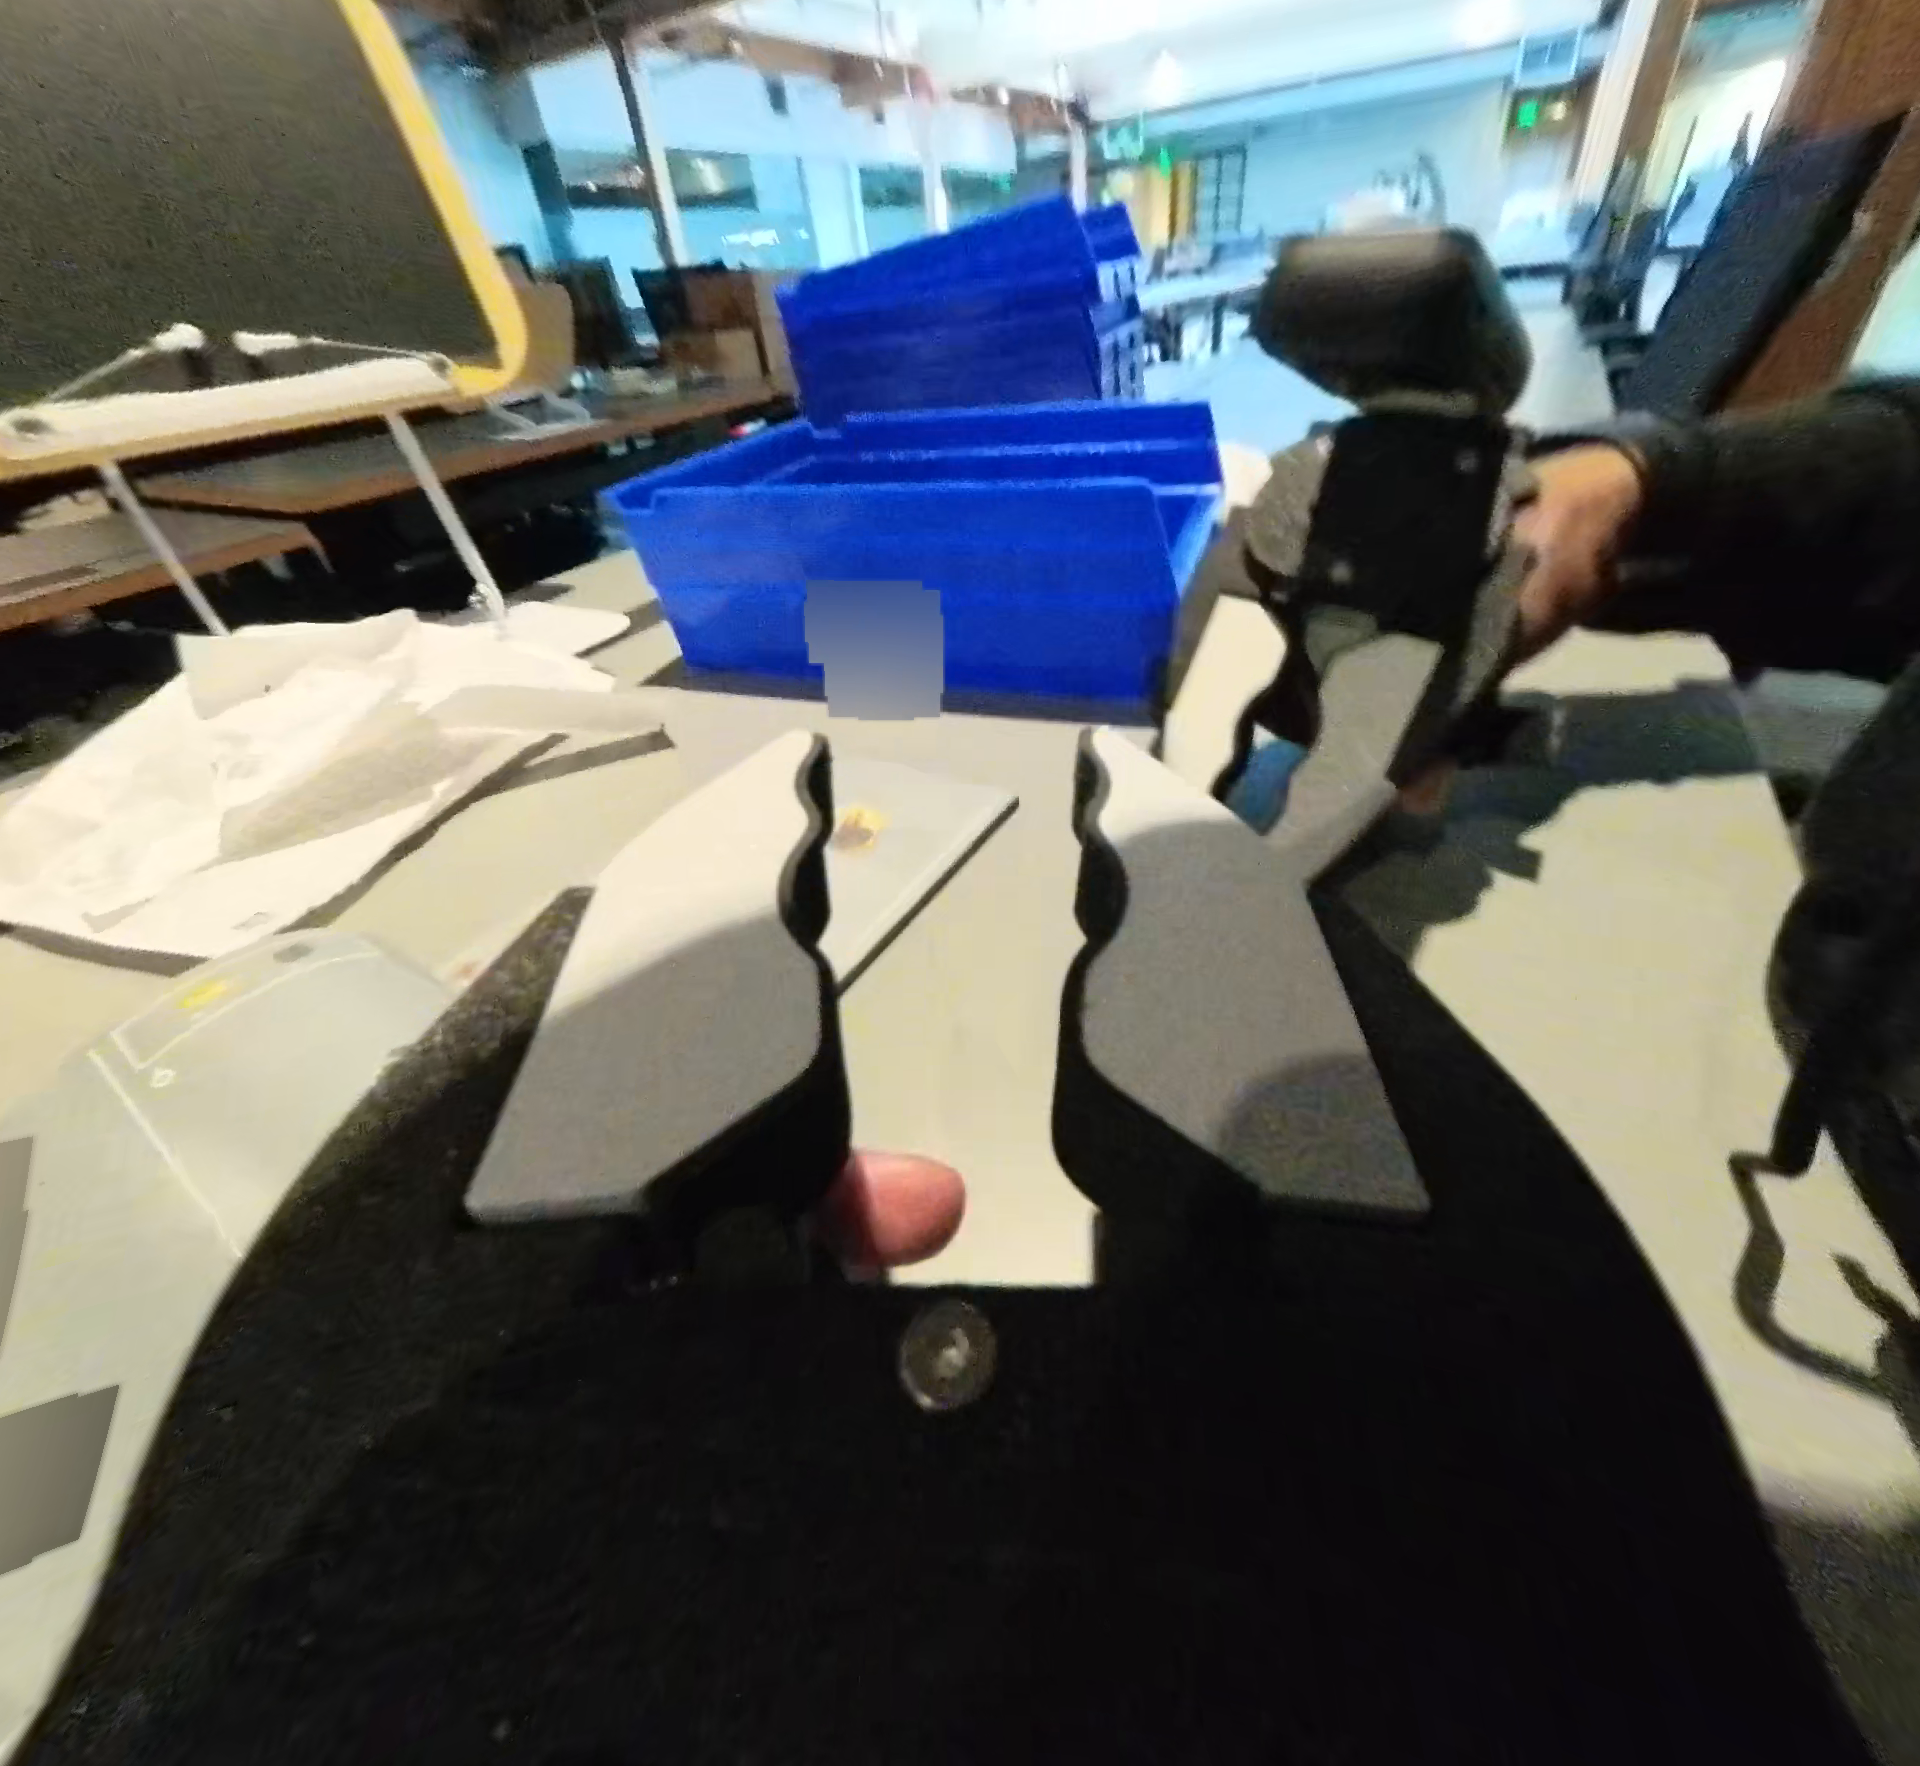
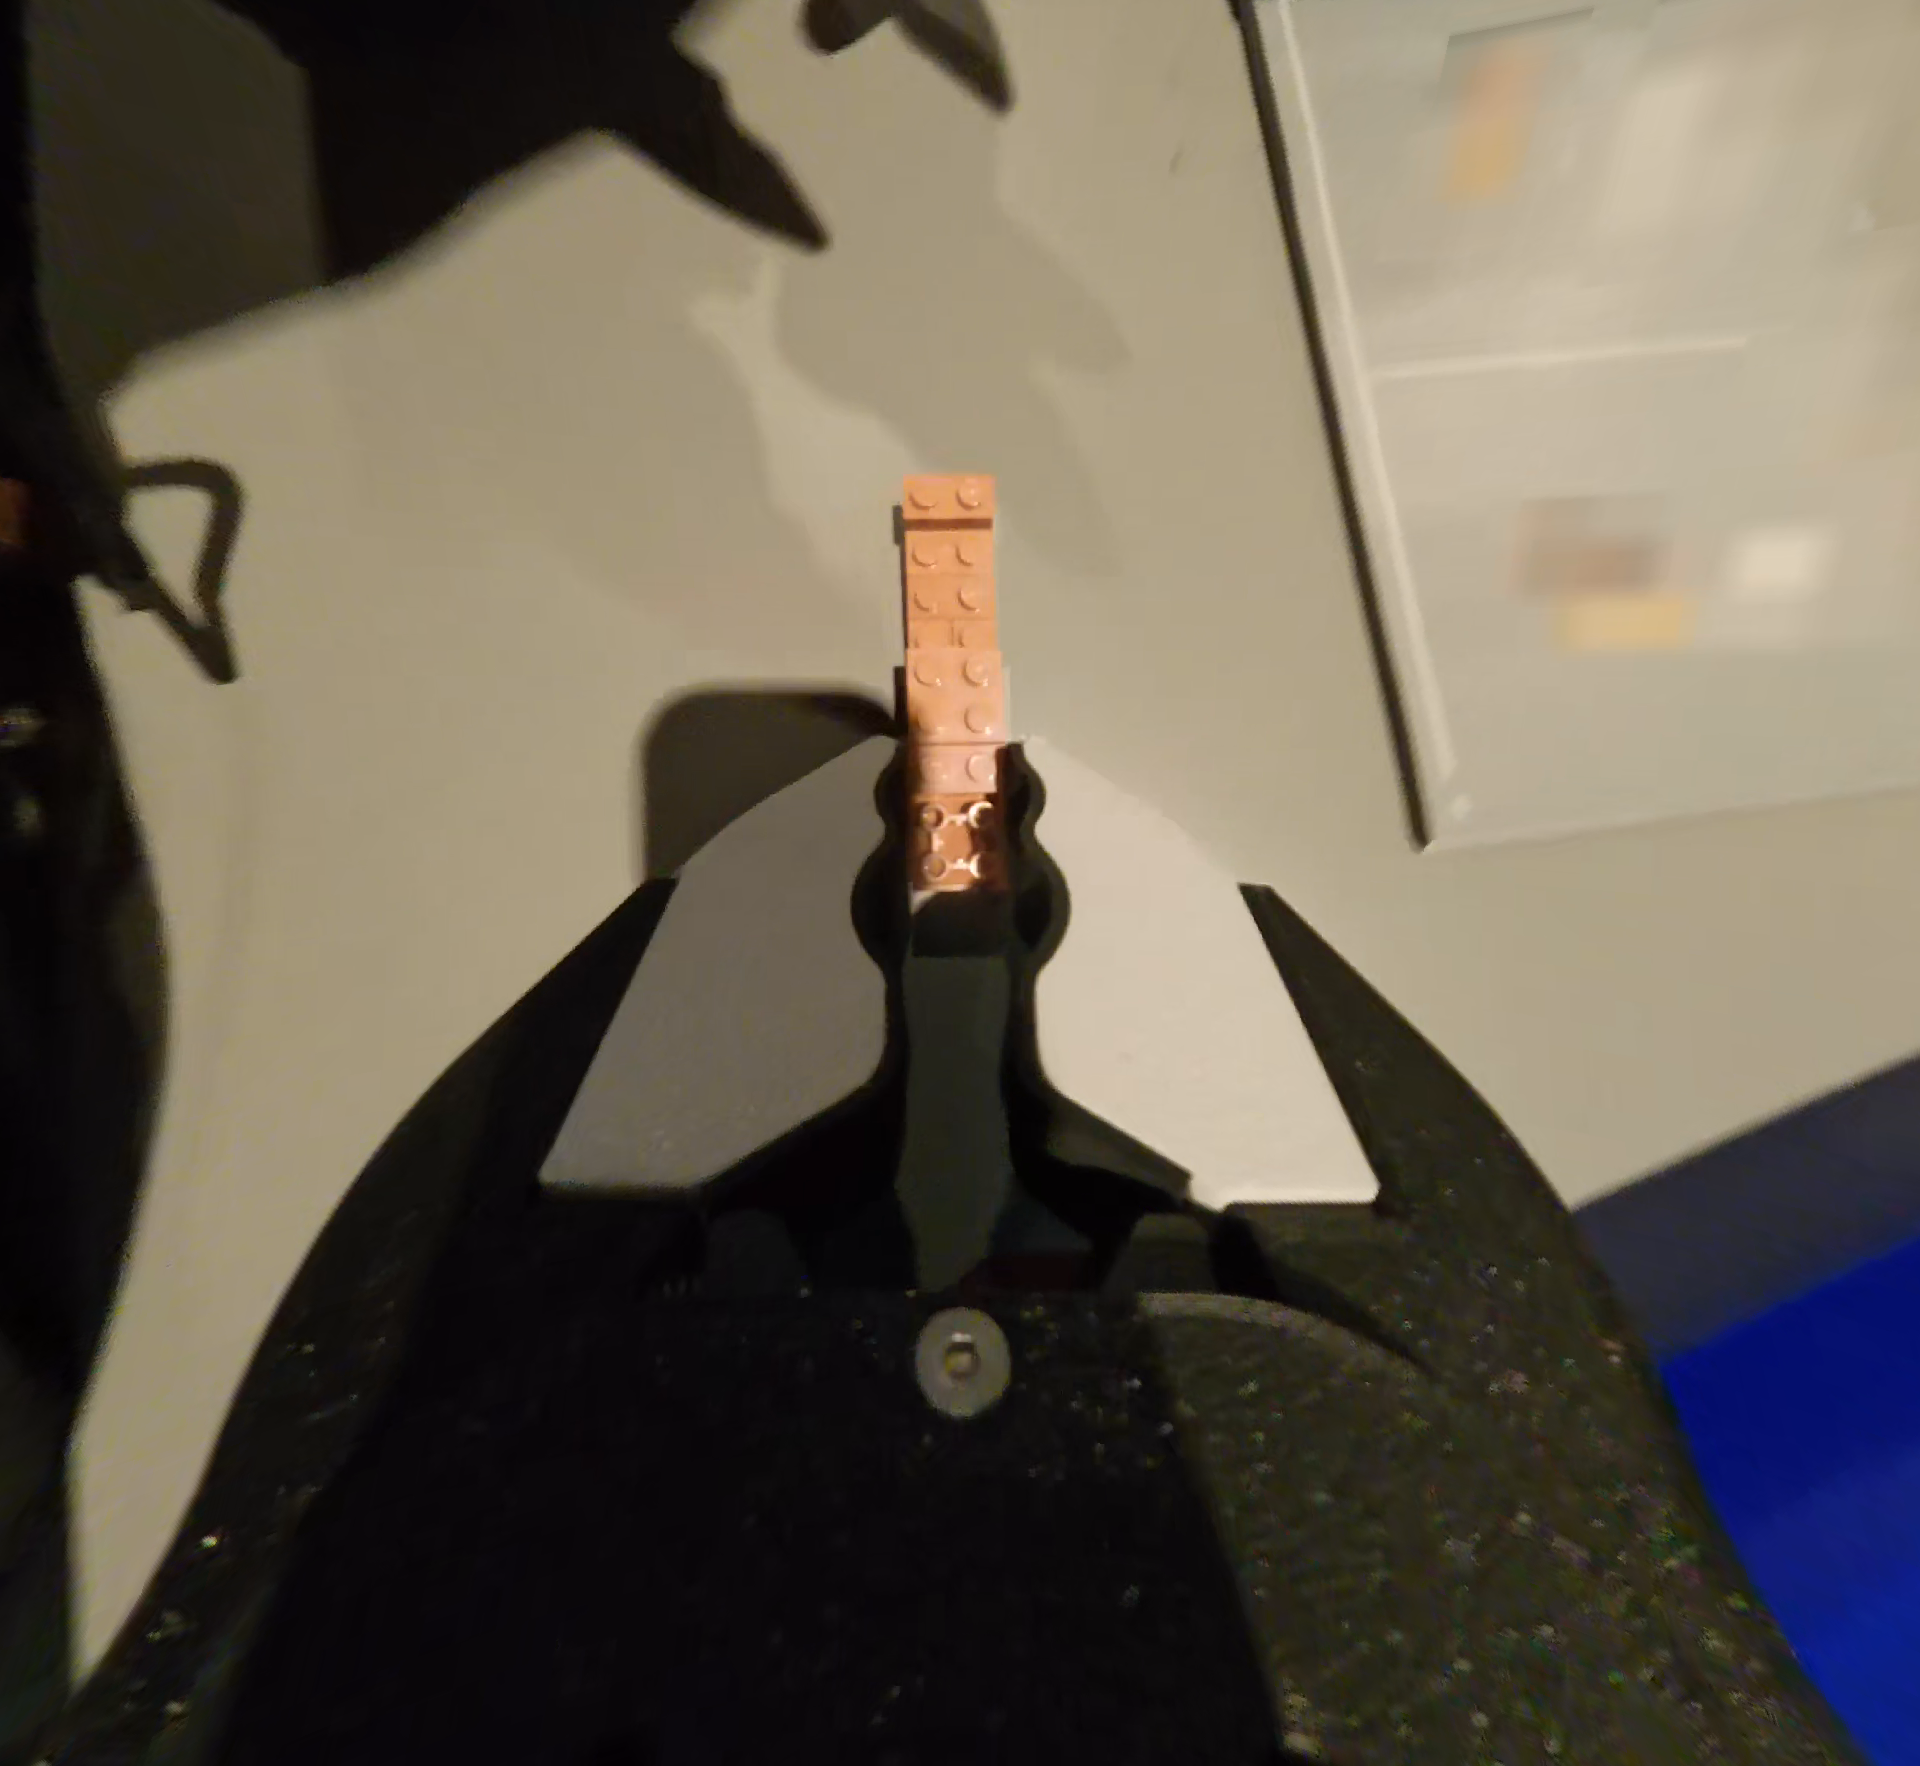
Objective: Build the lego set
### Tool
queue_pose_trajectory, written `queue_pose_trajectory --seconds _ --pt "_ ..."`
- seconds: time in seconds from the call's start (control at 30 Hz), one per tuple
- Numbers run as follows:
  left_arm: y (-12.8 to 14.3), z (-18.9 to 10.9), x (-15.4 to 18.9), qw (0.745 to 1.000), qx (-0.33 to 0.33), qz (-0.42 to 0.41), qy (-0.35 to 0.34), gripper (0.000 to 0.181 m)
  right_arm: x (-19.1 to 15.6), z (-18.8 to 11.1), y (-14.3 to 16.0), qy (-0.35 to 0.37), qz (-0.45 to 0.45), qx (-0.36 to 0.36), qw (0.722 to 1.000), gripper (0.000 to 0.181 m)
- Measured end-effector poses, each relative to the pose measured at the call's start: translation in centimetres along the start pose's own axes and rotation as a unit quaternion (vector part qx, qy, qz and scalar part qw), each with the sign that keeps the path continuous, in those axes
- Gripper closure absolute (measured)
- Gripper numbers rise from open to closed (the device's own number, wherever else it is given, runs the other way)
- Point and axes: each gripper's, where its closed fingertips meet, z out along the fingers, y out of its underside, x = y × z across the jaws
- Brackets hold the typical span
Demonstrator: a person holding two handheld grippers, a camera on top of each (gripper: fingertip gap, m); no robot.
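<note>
My right gripper (image 2: 956,771) is shut on a narrow tan lego assembly (image 2: 951,615), several studded plates joined in a row, and holds it above the grey table (image 2: 468,573). The assembly sticks out forward past the fingertips. My left gripper (image 1: 951,781) is open and empty, its grey fingers (image 1: 707,937) held over the table. A small orange-brown lego piece (image 1: 857,828) lies on a grey sheet (image 1: 935,843) just beyond the left finger. The right gripper (image 1: 1382,573), held by a hand, shows at the right of the left wrist view.
Blue plastic bins (image 1: 935,553) stand at the back of the table. Crumpled white paper and bags (image 1: 291,760) lie at the left. A light instruction sheet (image 2: 1621,386) lies at the right in the right wrist view, and a blue bin corner (image 2: 1808,1467) shows at the bottom right.
</note>
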Motion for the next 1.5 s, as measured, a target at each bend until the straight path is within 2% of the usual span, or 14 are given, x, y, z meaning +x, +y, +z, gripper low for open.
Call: queue_pose_trajectory --seconds 0.1,0.37,0.6,0.77,0.87,0.97,1.1,1.2,1.3,1.43,1.5 --pt "0.5 0.4 0.6 0.999 -0.02 0.023 0.012 0.14 0.8 0.5 -0.8 -0.002 -0.019 -0.003 1.0 0.165" --pt "2.1 0.5 -0.5 0.996 -0.08 0.032 -0.015 0.144 1.6 1.4 -1.1 -0.011 -0.001 0.014 1.0 0.163" --pt "2.4 0.6 -0.3 0.996 -0.089 0.021 0.002 0.144 2.0 1.6 -1.4 -0.005 0.006 0.025 1.0 0.142" --pt "2.6 0.7 -0.2 0.995 -0.095 0.024 0.006 0.144 1.9 0.3 -1.7 -0.003 0.01 0.046 0.999 0.139" --pt "2.7 0.7 -0.3 0.995 -0.099 0.015 0.008 0.144 1.4 -1.8 -3.1 -0.007 0.014 0.079 0.997 0.139" --pt "3.0 0.8 -0.5 0.994 -0.108 0.0 0.01 0.144 1.2 -5.4 -5.5 -0.01 0.015 0.144 0.989 0.141" --pt "3.2 1.3 -1.2 0.993 -0.113 -0.02 0.012 0.145 3.4 -10.9 -7.3 0.036 0.012 0.226 0.973 0.145" --pt "2.6 1.8 -2.0 0.996 -0.092 -0.017 0.005 0.147 7.8 -15.2 -6.8 0.135 0.008 0.264 0.955 0.147" --pt "2.5 2.5 -2.3 0.996 -0.087 0.004 0.004 0.148 13.3 -19.4 -5.4 0.25 0.011 0.296 0.922 0.148" --pt "1.8 4.0 -2.4 0.994 -0.089 0.06 0.005 0.149 18.6 -23.3 -5.1 0.289 0.049 0.368 0.883 0.152" --pt "0.7 5.1 -2.4 0.993 -0.085 0.083 0.015 0.149 20.9 -24.1 -5.3 0.291 0.057 0.38 0.876 0.154"
